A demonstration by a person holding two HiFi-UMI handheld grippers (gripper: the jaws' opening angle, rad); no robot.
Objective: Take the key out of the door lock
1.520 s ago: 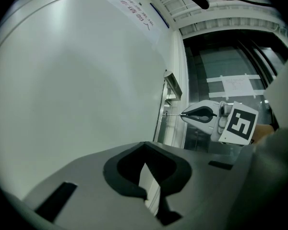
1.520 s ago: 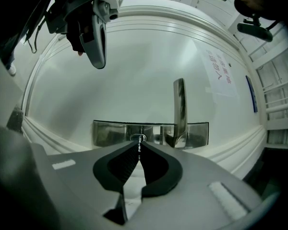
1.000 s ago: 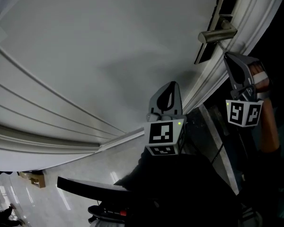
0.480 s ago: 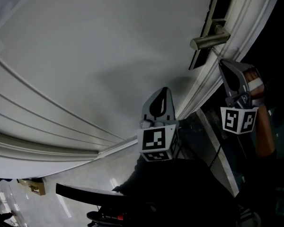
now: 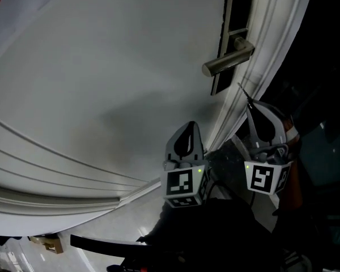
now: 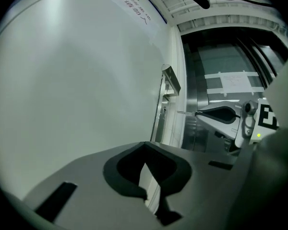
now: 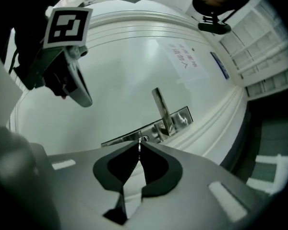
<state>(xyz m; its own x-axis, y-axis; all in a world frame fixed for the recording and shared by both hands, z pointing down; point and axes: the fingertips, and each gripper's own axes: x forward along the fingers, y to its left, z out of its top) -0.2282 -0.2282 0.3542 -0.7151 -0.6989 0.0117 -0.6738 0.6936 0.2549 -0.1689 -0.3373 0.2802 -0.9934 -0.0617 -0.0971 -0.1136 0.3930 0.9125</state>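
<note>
The right gripper (image 7: pixel 139 144) has its jaws pinched shut on the thin key (image 7: pixel 139 152), which pokes from their tips at centre frame, its end just below the keyhole (image 7: pixel 143 139) in the plate (image 7: pixel 117 139); contact cannot be told. The handle (image 7: pixel 162 110) juts out just up and right. The left gripper (image 5: pixel 185 130), jaws together and empty, hangs at lower centre of the head view before the door (image 5: pixel 102 67)

- A paper notice (image 7: pixel 185 60) on the door (image 7: pixel 117 83) carries red handwritten characters, too warped to read.
- The blue strip (image 7: pixel 220 65) beside it: print illegible.
</note>
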